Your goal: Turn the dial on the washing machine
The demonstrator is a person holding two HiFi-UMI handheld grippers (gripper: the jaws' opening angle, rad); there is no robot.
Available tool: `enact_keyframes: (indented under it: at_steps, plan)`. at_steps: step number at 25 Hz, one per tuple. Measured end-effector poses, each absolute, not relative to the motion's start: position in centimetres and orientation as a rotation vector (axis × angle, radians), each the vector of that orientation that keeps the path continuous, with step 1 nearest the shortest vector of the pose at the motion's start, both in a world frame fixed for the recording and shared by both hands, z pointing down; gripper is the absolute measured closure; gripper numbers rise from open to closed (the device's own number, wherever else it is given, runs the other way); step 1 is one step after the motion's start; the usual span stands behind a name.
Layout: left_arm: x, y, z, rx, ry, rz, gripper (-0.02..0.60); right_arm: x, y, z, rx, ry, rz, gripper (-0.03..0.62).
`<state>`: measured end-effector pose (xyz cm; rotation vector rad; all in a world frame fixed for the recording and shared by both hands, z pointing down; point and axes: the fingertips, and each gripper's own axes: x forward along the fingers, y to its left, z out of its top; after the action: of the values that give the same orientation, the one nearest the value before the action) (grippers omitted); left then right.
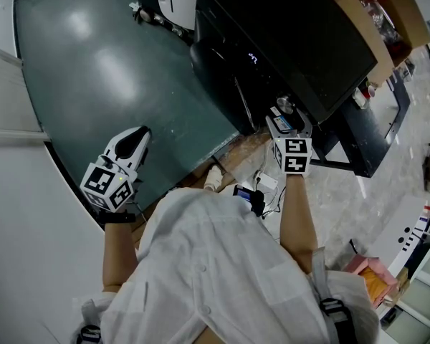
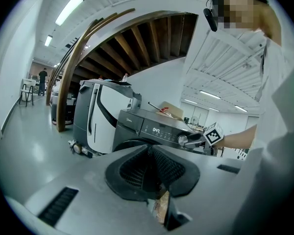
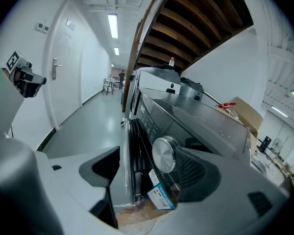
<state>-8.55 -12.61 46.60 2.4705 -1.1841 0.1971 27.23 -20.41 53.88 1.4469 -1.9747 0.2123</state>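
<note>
Slippage worries us: our right hand-held gripper [image 3: 146, 161] is spread around the dial [image 3: 164, 154] on the washing machine [image 3: 201, 119], off-centre, so closing might skid off it. Our left hand-held gripper [image 2: 149, 170] hangs aside, pressed together, empty.

R gripper [image 1: 287, 118] reached fwd, jaws apart; L gripper [image 1: 135, 142] held back, jaws together w/ nothing between.

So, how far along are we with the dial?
Approach looks done: the right gripper is at the washing machine, open jaws either side of the dial. In hand: lining up; not gripped yet. Left: the grip and the turn. The left gripper, shut, hangs aside.
</note>
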Motion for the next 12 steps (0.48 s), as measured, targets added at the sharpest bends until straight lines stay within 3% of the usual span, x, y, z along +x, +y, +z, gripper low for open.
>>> enact_keyframes:
  at_steps: [12]
  plan:
    - [-8.4,-11.7,46.5,2.471,-1.19,0.202,0.545,27.3,-19.4,55.2,1.482,-1.975,0.339,0.214]
